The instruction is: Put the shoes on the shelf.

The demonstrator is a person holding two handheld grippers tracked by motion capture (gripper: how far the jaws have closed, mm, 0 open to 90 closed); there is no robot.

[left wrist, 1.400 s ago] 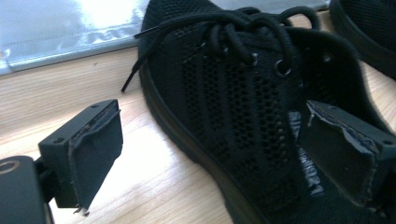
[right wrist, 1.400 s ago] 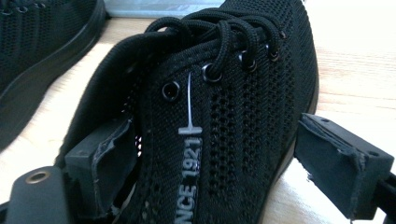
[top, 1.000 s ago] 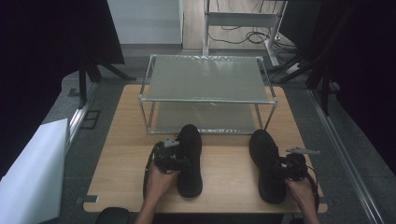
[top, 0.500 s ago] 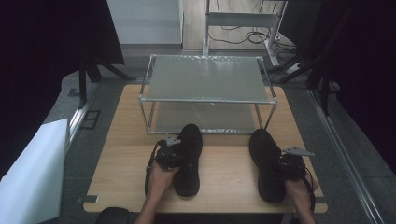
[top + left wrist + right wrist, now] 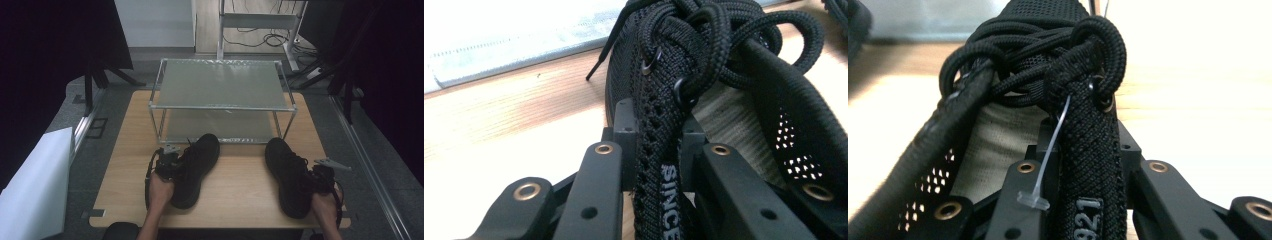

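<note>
Shoes in hand: we clamp the left tongs (image 5: 172, 165) on the left shoe's (image 5: 196, 167) collar and the right tongs (image 5: 316, 181) on the right shoe's (image 5: 289, 175) collar, jaws just closing. Both toes point from the tabletop's near edge toward the rack (image 5: 222, 106); forearms lie low.

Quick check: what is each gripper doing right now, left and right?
Left gripper: just closed, fingers clamped on the left shoe collar.
Right gripper: just closed, clamped on the right shoe collar.

Two shoes (image 5: 196, 170) (image 5: 288, 175) lie side by side on the table (image 5: 240, 185) before the rack (image 5: 222, 97)
</note>
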